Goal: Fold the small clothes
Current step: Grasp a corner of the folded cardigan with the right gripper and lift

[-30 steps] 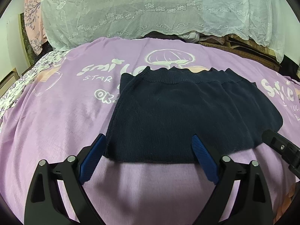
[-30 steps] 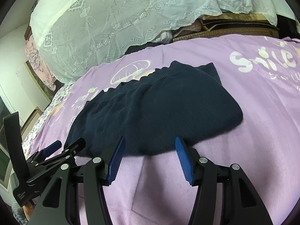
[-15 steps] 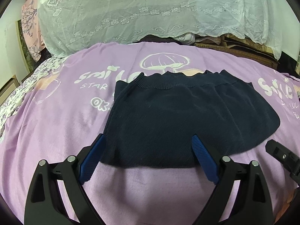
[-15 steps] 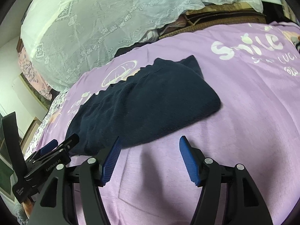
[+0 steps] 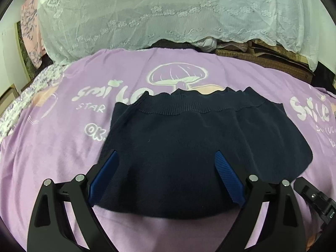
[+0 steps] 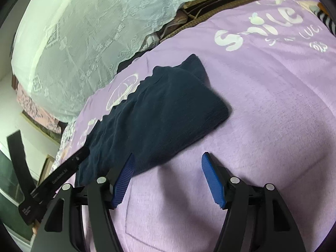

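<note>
A dark navy knitted garment (image 5: 189,142) lies folded flat on the purple printed blanket (image 5: 52,147), ribbed hem at the far side. My left gripper (image 5: 167,157) is open, its blue pads over the garment's near edge, holding nothing. In the right wrist view the garment (image 6: 159,113) lies to the upper left. My right gripper (image 6: 168,159) is open and empty over bare blanket (image 6: 273,105), its left fingertip at the garment's near right edge. The left gripper's body (image 6: 52,180) shows at the lower left there; part of the right gripper (image 5: 315,199) shows at the lower right of the left view.
A white lace cover (image 5: 168,10) drapes over a pile at the far side of the bed. Brown woven mats (image 5: 262,56) lie behind the blanket at the right. A floral cloth (image 5: 29,31) hangs at the far left. A striped item (image 6: 327,21) lies at the far right.
The left gripper has moved forward over the garment's near edge. The right gripper has swung right, off the garment, onto bare blanket. Both stay open.
</note>
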